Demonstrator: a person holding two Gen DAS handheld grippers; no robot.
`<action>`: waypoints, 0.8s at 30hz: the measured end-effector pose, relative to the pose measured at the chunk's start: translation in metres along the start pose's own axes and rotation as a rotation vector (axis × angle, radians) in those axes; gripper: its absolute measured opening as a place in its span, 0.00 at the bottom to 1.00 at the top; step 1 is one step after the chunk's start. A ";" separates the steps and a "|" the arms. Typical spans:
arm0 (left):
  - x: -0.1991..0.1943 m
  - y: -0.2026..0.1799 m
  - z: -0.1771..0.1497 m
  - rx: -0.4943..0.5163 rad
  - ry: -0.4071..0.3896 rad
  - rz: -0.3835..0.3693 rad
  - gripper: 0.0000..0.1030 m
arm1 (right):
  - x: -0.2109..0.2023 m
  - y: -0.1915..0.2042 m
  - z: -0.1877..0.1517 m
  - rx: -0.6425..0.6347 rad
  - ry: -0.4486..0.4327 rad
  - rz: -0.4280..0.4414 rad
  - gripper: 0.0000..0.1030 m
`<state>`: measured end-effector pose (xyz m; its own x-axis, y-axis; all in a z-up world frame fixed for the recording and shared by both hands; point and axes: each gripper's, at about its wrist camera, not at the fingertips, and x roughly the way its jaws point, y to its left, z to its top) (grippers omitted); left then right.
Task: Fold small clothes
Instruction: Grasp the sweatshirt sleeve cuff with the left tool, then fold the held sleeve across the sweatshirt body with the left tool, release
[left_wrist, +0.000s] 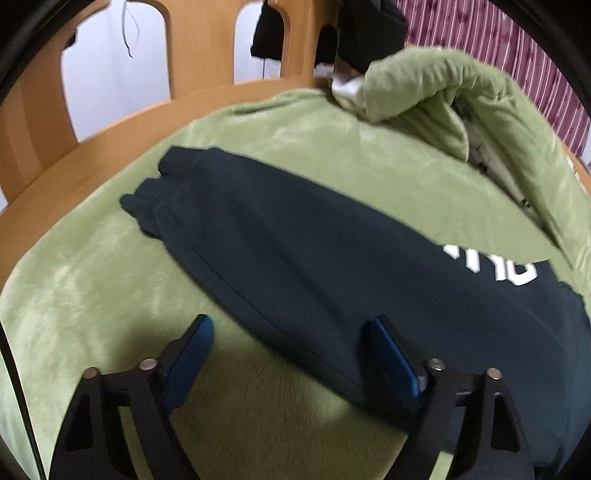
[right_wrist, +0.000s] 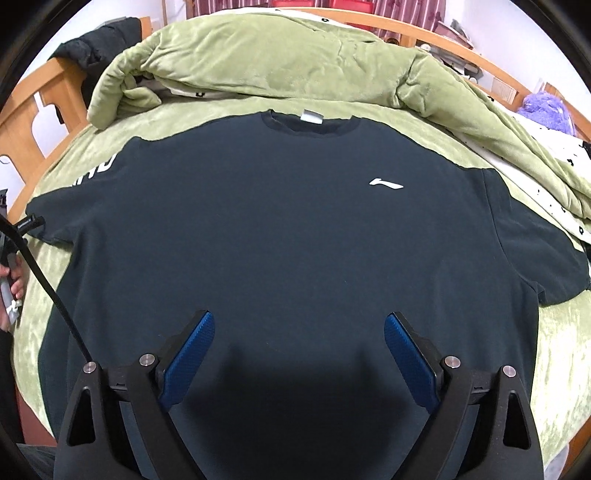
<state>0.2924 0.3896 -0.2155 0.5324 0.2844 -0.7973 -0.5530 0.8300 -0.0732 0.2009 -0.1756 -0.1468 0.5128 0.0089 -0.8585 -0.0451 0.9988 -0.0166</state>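
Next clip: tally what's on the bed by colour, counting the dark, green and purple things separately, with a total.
Dark: 1, the navy shirt, spread flat.
Green: 2, the green sheet under it and the bunched green quilt beyond the collar.
Purple: 1, a fuzzy purple thing at the far right edge; what it is cannot be told.
Total: 4

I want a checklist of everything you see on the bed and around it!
Surface: green plush bed cover, on a wooden bed frame.
Job's things: dark navy T-shirt with white logo, spread flat, unfolded.
Clutter: bunched green quilt; purple fluffy toy; black garment on the frame.
Grippers: left gripper open, straddling the sleeve's edge; right gripper open over the shirt's lower part.
Cables: black cable beside the left sleeve.
Surroundings: striped maroon curtain, white wall.
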 end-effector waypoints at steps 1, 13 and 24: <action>0.002 -0.001 0.000 0.003 -0.003 0.005 0.76 | 0.000 -0.001 -0.001 0.006 0.002 0.007 0.89; -0.024 -0.032 0.017 0.100 -0.108 0.090 0.06 | 0.018 0.008 -0.020 0.096 0.220 0.206 0.88; -0.128 -0.112 0.031 0.226 -0.265 -0.020 0.05 | -0.009 -0.012 -0.034 0.098 0.213 0.196 0.88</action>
<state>0.3062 0.2751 -0.0862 0.7061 0.3573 -0.6114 -0.4009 0.9134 0.0708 0.1678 -0.1889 -0.1566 0.3106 0.2018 -0.9289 -0.0365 0.9790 0.2004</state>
